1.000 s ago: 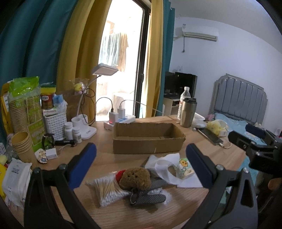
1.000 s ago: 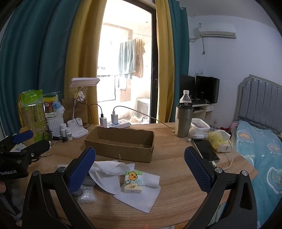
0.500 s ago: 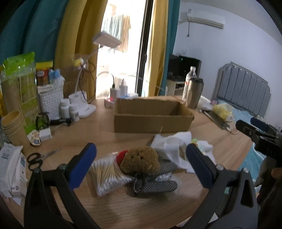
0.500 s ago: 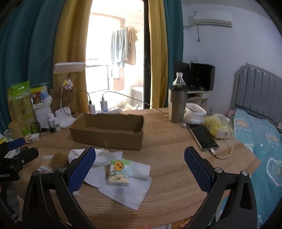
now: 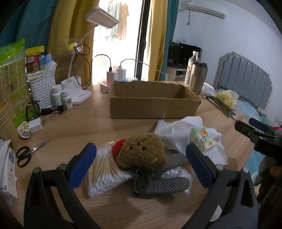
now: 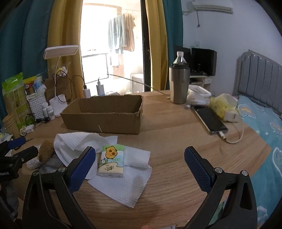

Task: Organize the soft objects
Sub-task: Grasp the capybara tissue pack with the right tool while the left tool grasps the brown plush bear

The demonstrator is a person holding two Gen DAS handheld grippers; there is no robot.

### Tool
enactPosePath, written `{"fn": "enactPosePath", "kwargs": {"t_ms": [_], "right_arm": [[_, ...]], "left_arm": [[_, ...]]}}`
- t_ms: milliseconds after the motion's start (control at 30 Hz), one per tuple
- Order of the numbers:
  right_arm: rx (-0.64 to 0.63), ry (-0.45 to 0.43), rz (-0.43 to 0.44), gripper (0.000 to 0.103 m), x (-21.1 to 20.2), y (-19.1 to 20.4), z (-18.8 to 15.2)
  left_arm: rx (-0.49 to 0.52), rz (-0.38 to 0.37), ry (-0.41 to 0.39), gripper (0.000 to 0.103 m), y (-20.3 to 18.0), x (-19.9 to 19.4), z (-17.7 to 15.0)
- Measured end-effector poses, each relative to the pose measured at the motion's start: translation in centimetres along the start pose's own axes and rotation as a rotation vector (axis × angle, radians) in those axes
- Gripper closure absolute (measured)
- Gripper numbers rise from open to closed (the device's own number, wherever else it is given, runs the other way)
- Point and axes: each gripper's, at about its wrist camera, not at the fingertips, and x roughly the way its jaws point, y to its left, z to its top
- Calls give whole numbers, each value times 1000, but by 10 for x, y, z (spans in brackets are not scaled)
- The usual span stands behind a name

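Left hand-held gripper [image 5: 140, 156] and right hand-held gripper [image 6: 140, 158], both level, blue-padded jaws spread wide, nothing between them.

Bedroom, round wooden table [image 6: 176, 141] by a bright balcony door [image 6: 112, 52].
Yellow curtains [image 6: 65, 35] with teal curtains [image 6: 23, 35] outside them flank the glass; daylight blows out the doorway, laundry [image 6: 121, 38] hangs beyond. Pale lilac wall [image 5: 220, 38] on the right, white air conditioner [image 5: 206, 9] mounted near the ceiling. Grey padded headboard [image 5: 246, 77] and a bed with blue sheet [image 6: 264, 123] sit right of the table. Dark monitors [image 6: 202, 59] on a small desk behind.
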Motion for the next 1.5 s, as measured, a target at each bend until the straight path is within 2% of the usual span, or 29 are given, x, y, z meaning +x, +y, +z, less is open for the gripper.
{"fn": "enactPosePath", "kwargs": {"t_ms": [400, 533, 833, 900, 1000, 1267, 1367, 1500], "right_arm": [[4, 75, 54, 1, 37, 0, -7], [0, 89, 77, 2, 44, 1, -7], [-80, 127, 175, 6, 63, 32, -3], [-97, 136, 184, 7, 69, 37, -1], [-108, 153, 198, 20, 74, 41, 0], [-130, 193, 190, 23, 83, 47, -2], [-143, 208, 183, 33, 85, 49, -4], [-144, 214, 169, 54, 86, 48, -4]], "left_arm": [[17, -41, 47, 2, -2, 28, 2], [17, -46, 68, 12, -1, 35, 4], [16, -63, 106, 20, 2, 44, 6], [20, -66, 108, 29, 3, 45, 8], [13, -80, 128, 39, 5, 50, 7], [14, -85, 141, 45, 4, 47, 5], [11, -91, 142, 47, 4, 46, 6], [10, -92, 143, 50, 3, 43, 9]]}}
